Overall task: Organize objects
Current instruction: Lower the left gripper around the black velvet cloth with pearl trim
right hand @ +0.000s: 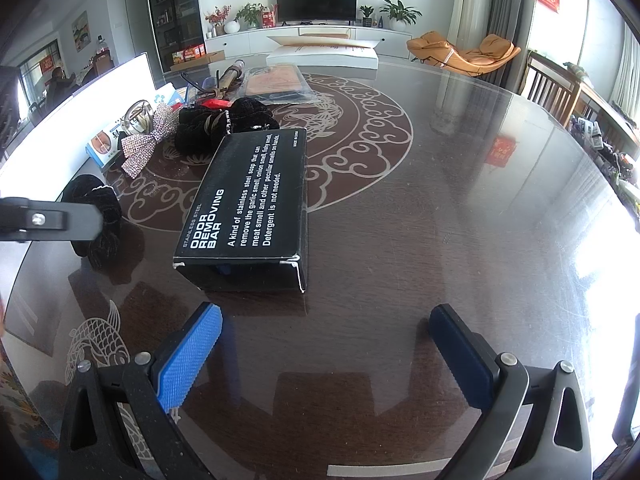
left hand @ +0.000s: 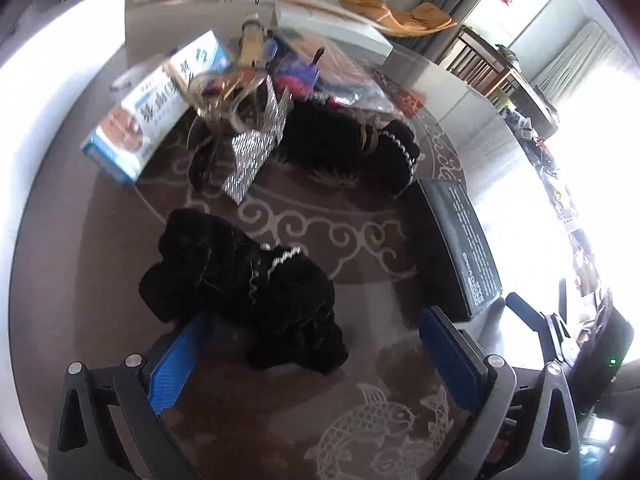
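A black velvet scrunchie (left hand: 244,284) lies on the dark round table, partly between the fingers of my open left gripper (left hand: 320,344); it also shows in the right wrist view (right hand: 96,216). A second black scrunchie (left hand: 352,144) lies farther back, also in the right wrist view (right hand: 224,124). A black "odor removing bar" box (right hand: 248,204) lies just ahead of my open, empty right gripper (right hand: 324,344); in the left wrist view the box (left hand: 460,240) sits to the right. A rhinestone bow (left hand: 252,152) lies by the far scrunchie, also in the right wrist view (right hand: 144,144).
A blue-and-white box (left hand: 156,108) lies at the back left. Clear packets and small items (left hand: 316,72) are piled behind the scrunchies. A white flat box (right hand: 324,52) sits at the far table edge. The left gripper's finger (right hand: 52,220) reaches in from the left.
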{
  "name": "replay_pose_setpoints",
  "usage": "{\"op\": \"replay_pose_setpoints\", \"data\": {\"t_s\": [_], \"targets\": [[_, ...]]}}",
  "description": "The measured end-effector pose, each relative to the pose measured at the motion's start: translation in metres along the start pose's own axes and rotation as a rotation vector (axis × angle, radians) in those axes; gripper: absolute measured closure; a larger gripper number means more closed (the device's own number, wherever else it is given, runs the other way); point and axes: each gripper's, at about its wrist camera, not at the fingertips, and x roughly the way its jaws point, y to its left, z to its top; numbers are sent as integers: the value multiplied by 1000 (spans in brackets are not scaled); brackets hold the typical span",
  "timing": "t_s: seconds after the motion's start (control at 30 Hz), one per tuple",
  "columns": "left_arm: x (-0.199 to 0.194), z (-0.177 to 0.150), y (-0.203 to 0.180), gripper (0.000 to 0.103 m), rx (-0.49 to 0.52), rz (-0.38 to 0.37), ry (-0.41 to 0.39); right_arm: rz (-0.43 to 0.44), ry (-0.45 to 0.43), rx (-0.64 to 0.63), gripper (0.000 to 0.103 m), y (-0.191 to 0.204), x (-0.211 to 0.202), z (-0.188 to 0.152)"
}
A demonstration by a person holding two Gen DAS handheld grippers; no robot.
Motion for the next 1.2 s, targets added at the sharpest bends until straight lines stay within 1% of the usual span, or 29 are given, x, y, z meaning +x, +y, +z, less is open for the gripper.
{"op": "replay_pose_setpoints", "data": {"t_s": [0.07, 0.17, 0.37, 0.43, 0.67, 0.93, 1.1, 1.2], "targets": [[6, 3, -8, 0, 52, 26, -1, 0, 0, 0, 0, 0, 0, 1], [10, 8, -7, 0, 97, 32, -1, -1, 0, 0, 0, 0, 0, 1], [16, 20, -4, 0, 173, 47, 10, -1, -1, 0, 0, 0, 0, 1], [21, 23, -8, 0, 187, 60, 10, -1, -1, 0, 0, 0, 0, 1], [18, 22, 2, 0, 189, 79, 7, -1, -1, 0, 0, 0, 0, 0], [5, 7, 22, 0, 187, 114, 33, -1, -1, 0, 0, 0, 0, 0], [-13, -1, 45, 0, 162, 118, 30, -1, -1, -1, 0, 0, 0, 0], [-22, 1, 51, 0, 146, 100, 17, -1, -1, -1, 0, 0, 0, 0]]}}
